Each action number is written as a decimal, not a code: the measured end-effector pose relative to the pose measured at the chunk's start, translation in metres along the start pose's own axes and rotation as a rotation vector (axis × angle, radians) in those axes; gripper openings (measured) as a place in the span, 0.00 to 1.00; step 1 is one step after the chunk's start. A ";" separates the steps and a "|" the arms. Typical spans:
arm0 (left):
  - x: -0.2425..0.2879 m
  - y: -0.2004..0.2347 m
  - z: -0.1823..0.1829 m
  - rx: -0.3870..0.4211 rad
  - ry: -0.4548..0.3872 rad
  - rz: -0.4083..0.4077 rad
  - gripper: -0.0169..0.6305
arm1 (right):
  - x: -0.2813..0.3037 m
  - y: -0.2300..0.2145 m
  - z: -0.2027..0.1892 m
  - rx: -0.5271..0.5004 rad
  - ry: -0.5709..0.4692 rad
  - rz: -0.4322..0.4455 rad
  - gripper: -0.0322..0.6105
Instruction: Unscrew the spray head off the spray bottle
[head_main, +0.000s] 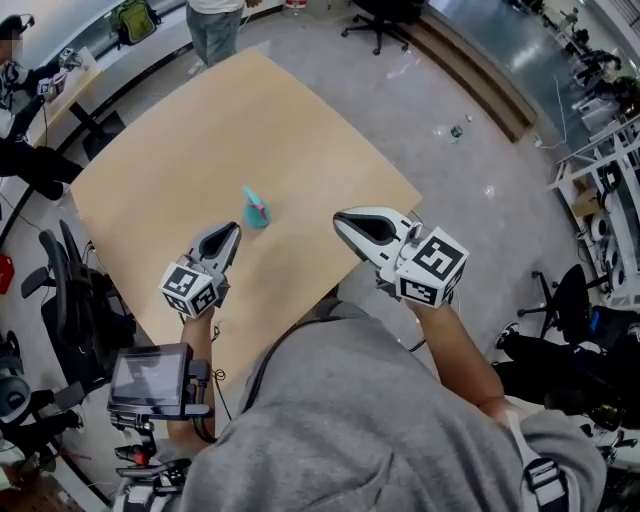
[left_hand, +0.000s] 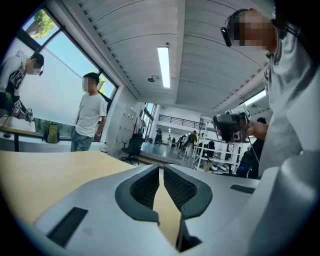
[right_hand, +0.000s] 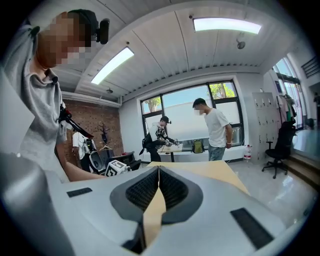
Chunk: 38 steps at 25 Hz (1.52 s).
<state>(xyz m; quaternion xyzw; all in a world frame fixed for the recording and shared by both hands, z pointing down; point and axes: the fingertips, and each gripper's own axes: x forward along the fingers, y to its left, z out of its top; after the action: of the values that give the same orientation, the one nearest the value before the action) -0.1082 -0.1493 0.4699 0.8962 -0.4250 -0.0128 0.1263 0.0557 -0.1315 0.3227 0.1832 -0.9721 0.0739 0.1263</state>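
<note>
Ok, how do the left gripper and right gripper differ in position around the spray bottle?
The left gripper sits nearer the spray bottle; the right gripper is farther off. The left is over the table; the right straddles its edge. Both are shut and empty, neither touching the bottle.

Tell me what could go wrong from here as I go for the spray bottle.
1. Both the left tool and right tool are shut and empty; reaching in like that could knock the small spray bottle across the table.
2. Neither gripper view shows the bottle, so lining up rests on the head view alone; a misjudged grab is possible.
</note>
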 end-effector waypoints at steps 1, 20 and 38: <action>0.005 0.007 -0.011 0.015 0.016 0.002 0.04 | 0.004 -0.005 0.001 0.005 0.007 -0.001 0.06; 0.147 0.116 -0.178 0.172 0.305 0.081 0.81 | 0.088 -0.121 -0.021 0.081 0.106 0.058 0.06; 0.170 0.086 -0.133 0.324 0.426 0.120 0.65 | 0.134 -0.110 -0.043 0.186 0.189 0.180 0.19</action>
<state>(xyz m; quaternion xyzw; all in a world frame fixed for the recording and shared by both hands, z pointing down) -0.0481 -0.3028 0.6335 0.8604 -0.4378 0.2517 0.0682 -0.0143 -0.2701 0.4114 0.0983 -0.9574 0.1914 0.1927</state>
